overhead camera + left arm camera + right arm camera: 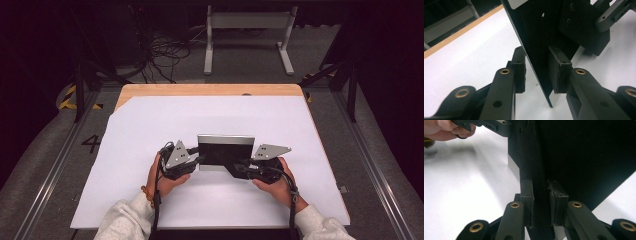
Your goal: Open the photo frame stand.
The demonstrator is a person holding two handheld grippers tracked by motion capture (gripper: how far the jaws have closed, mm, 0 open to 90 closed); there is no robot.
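Grippers are set at both sides of a dark panel (225,150), which is held upright on the white sheet (150,125) at the frame's centre. The left gripper (196,159) is clamped on the panel's left edge; in its own view one pad (559,67) is pressed flat against the panel. The right gripper (239,166) is clenched on the lower right edge.
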